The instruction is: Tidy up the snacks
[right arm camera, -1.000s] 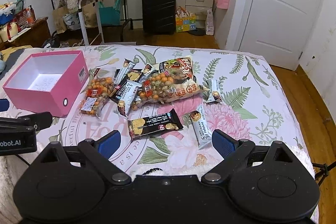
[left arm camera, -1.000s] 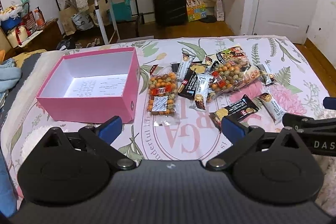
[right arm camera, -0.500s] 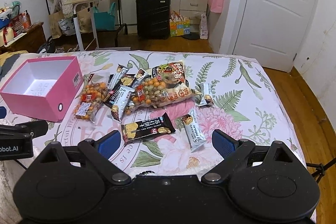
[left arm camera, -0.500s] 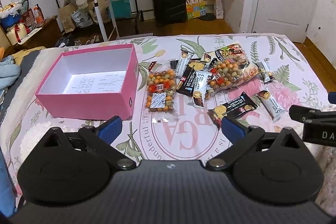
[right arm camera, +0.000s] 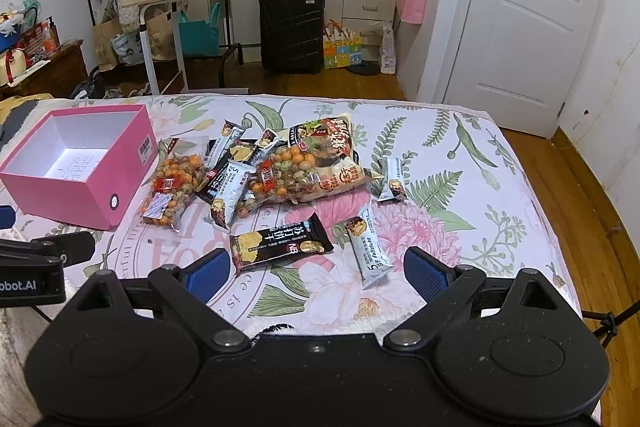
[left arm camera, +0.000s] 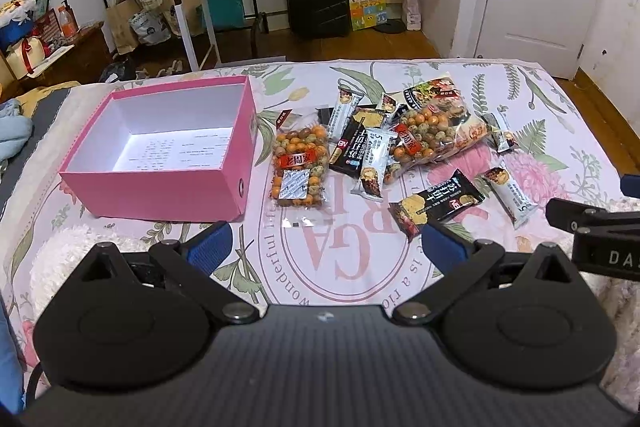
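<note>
Left wrist view: both grippers (left arm camera: 324, 243) (right arm camera: 318, 273) wide apart, seemingly empty, near snacks (left arm camera: 400, 147).

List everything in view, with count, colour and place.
pink box: one, pink outside, white inside, open, no snacks in it, left on the bed
clear nut packs: two, orange and green nuts, beside the box and mid-pile
large printed bag: one, cream and dark, back of pile
black cracker packs: two, one alone in front, one in pile
silver bars: at least four, scattered
bedspread: one, floral
suitcase: one, black, on the floor
left gripper: open, empty
right gripper: open, empty
</note>
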Tool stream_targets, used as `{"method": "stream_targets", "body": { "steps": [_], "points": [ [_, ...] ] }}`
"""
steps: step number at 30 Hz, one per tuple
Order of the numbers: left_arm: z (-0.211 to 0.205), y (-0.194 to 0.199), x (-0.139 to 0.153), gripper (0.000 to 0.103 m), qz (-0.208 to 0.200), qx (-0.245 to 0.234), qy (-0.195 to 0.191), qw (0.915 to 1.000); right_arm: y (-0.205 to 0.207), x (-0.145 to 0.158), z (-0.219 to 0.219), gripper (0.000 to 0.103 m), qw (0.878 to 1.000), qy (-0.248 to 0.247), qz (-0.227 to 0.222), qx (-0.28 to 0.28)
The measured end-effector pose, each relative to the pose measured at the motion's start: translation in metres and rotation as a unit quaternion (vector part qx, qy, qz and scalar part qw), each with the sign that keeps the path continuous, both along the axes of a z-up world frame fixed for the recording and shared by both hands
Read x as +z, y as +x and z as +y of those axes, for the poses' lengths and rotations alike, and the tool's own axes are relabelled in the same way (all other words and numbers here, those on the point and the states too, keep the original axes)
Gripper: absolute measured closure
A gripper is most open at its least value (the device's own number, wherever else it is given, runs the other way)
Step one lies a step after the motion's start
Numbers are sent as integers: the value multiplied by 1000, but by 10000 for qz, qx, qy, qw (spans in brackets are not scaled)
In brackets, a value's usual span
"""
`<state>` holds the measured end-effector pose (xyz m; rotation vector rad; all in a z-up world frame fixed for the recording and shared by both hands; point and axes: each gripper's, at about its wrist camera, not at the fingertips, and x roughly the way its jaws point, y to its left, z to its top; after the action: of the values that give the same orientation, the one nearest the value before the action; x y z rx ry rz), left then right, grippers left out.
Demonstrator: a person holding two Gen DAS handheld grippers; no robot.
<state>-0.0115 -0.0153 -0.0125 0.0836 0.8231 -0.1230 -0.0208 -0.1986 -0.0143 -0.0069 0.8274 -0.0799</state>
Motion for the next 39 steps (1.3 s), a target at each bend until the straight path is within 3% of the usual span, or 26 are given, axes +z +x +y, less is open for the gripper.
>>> {"method": "stream_targets", "body": {
  "steps": [20,24,27,32,35,39],
  "points": [
    [-4,4,-4,0,57,-299,-13,9995,9,-3,-9,7,9998,4,-54,197],
    [0,18,-6,0,51,-579,-373,9976,17,-3,-26,8,9974,-38,-447,567],
    [-8,37,-15,1,276,-967,-362,9943,26,-5,-35,8,9922,-203,-664,1040],
    [-33,70,-32,3,551,-1799,-166,9820,66,-18,-58,10,9919,-175,-129,1249],
    [-49,87,-42,3,552,-2169,-18,9746,95,-37,-74,17,9890,175,568,1353],
    [-71,114,-63,3,527,-2769,195,9593,127,-70,-85,26,9823,181,1336,1301]
  ]
}}
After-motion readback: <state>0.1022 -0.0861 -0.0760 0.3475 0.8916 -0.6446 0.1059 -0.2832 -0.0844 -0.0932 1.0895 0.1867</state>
